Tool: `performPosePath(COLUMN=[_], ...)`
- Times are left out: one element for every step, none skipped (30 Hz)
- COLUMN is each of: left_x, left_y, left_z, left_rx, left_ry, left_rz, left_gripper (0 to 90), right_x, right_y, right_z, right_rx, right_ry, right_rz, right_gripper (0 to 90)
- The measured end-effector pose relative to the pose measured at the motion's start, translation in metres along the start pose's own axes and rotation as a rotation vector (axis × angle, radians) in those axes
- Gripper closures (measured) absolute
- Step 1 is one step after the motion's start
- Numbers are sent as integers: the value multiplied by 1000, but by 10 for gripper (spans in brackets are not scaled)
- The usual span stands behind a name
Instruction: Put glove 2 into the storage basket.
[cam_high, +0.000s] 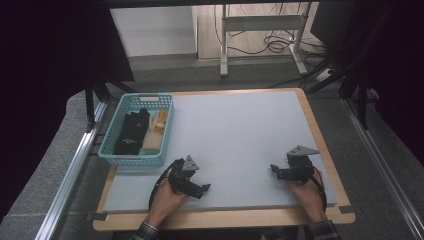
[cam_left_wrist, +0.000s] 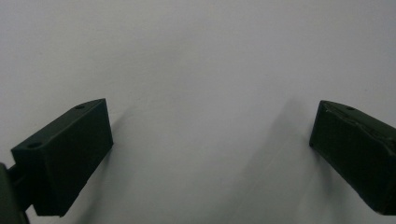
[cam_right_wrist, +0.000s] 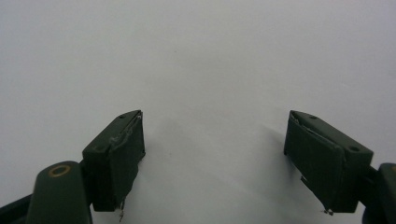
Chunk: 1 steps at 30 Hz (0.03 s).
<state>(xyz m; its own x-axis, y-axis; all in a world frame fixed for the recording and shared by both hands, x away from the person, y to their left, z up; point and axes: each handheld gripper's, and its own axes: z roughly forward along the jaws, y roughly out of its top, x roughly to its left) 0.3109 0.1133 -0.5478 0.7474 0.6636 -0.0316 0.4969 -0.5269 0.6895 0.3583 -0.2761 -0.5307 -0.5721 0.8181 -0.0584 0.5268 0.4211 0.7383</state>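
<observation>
While both tongs, left (cam_high: 199, 189) and right (cam_high: 278, 171), rest agape, the basket (cam_high: 111, 152) beyond the left could tip if bumped.

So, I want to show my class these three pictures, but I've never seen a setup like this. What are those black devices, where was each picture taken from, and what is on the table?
A person sits at a table and holds a hand-operated tool in each hand: the left gripper and the right gripper, each with two black jaws. There is no robot arm.

The high view looks down from above the person's side. The other two come from small cameras riding on each tool, looking along its jaws: left gripper, right gripper.

Both grippers rest near the front edge of the grey mat, jaws apart, holding nothing.

At the left edge of the table stands a turquoise basket. In it lie dark items and pale tan items; what exactly they are is too small to tell.
</observation>
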Motion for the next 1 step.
performPosePath(left_x=[0], left_y=[0], left_z=[0], left_rx=[0], left_ry=[0], left_rz=[0], left_gripper=[0], right_x=[0], right_y=[0], right_z=[0], right_rx=[0], right_ry=[0], right_rz=[-1], right_gripper=[198])
